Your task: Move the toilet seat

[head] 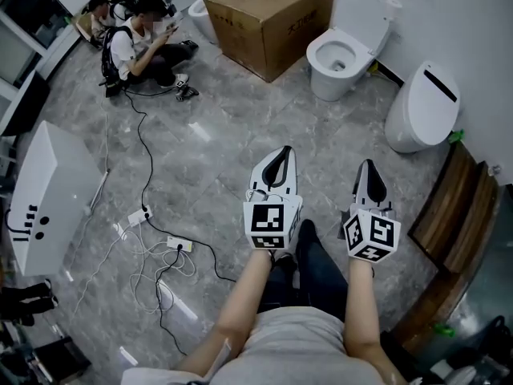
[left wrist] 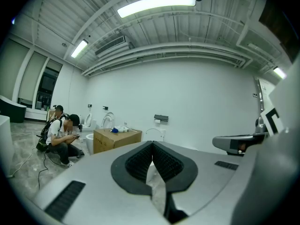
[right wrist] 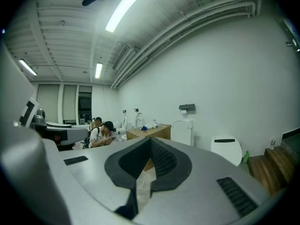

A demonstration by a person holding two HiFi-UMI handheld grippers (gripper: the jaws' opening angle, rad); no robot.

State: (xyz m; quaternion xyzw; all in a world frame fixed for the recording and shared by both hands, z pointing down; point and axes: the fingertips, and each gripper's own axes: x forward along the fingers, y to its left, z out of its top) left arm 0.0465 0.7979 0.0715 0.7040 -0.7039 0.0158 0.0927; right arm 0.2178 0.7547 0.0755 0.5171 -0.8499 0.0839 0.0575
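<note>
A white toilet [head: 335,61] stands against the far wall with its lid [head: 365,16] raised and its bowl open; the lid shows too in the right gripper view [right wrist: 182,133]. To its right is a second white toilet [head: 422,105] with its lid down, seen as well from the right gripper [right wrist: 226,149]. My left gripper [head: 281,154] and my right gripper [head: 369,168] are held side by side over the floor, well short of both toilets. Each points toward the wall with its jaws shut and nothing between them.
A large cardboard box [head: 268,18] sits left of the open toilet. Two people [head: 144,42] sit on the floor at the far left. Power strips and cables [head: 152,243] trail across the grey tiles. A white cabinet [head: 48,195] stands left, wooden steps [head: 457,211] right.
</note>
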